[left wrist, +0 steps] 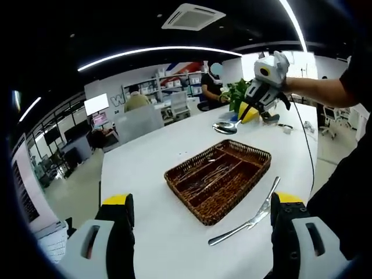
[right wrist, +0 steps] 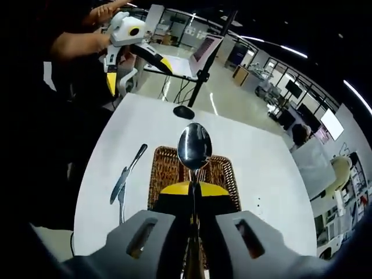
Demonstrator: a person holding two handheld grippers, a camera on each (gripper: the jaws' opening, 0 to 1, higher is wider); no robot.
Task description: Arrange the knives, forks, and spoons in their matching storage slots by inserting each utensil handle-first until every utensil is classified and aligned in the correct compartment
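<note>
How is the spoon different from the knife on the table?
The spoon is held up in the air, pinched in the right gripper; the knife lies flat on the white table beside the basket. The spoon ends in a round bowl; the knife is long and narrow. Both are shiny metal.

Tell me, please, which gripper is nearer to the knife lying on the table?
Left. The left gripper hangs open just short of the knife, while the right gripper is raised above the wicker tray, gripping a spoon.
</note>
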